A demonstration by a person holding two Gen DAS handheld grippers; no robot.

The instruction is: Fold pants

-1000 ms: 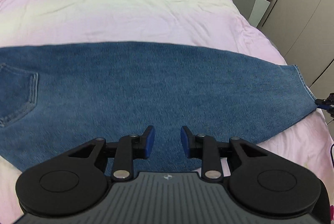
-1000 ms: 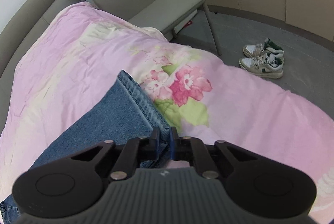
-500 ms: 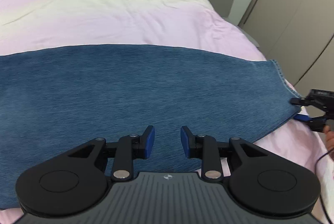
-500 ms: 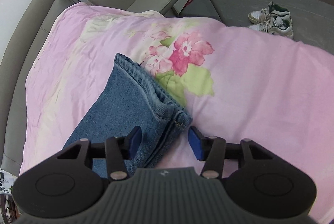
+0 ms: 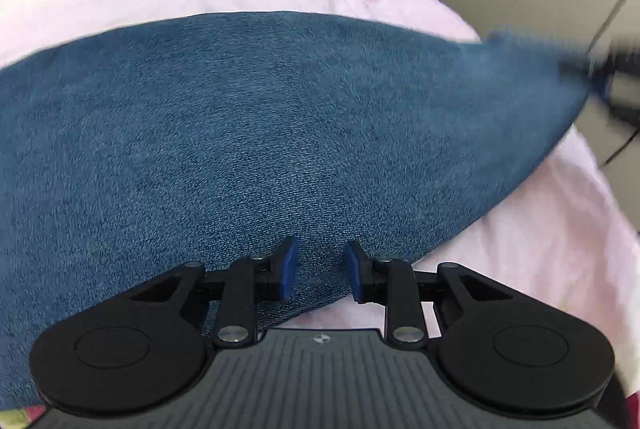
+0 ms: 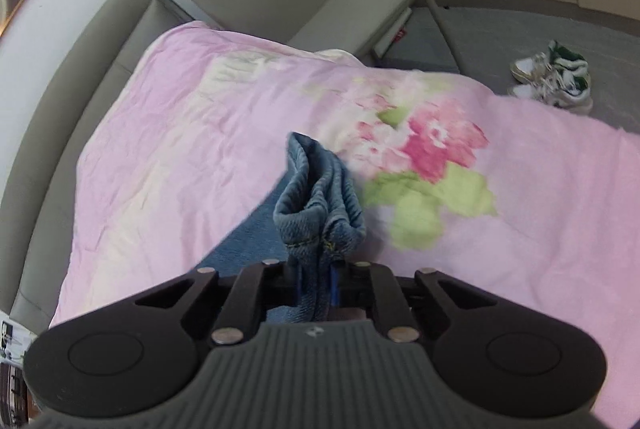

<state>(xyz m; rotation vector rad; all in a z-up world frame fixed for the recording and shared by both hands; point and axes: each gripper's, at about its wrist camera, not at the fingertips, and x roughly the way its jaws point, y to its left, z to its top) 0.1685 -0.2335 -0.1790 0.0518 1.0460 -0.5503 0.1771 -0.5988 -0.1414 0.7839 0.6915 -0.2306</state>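
The blue jeans lay spread across the pink floral duvet. The left gripper stood released, jaws parted over the near edge of the denim, gripping nothing. The right gripper was clenched on the bunched hem, lifted clear of the bedding. In the left view that far end appeared blurred, probably the same hem. A pair of sneakers sat on the floor beyond.
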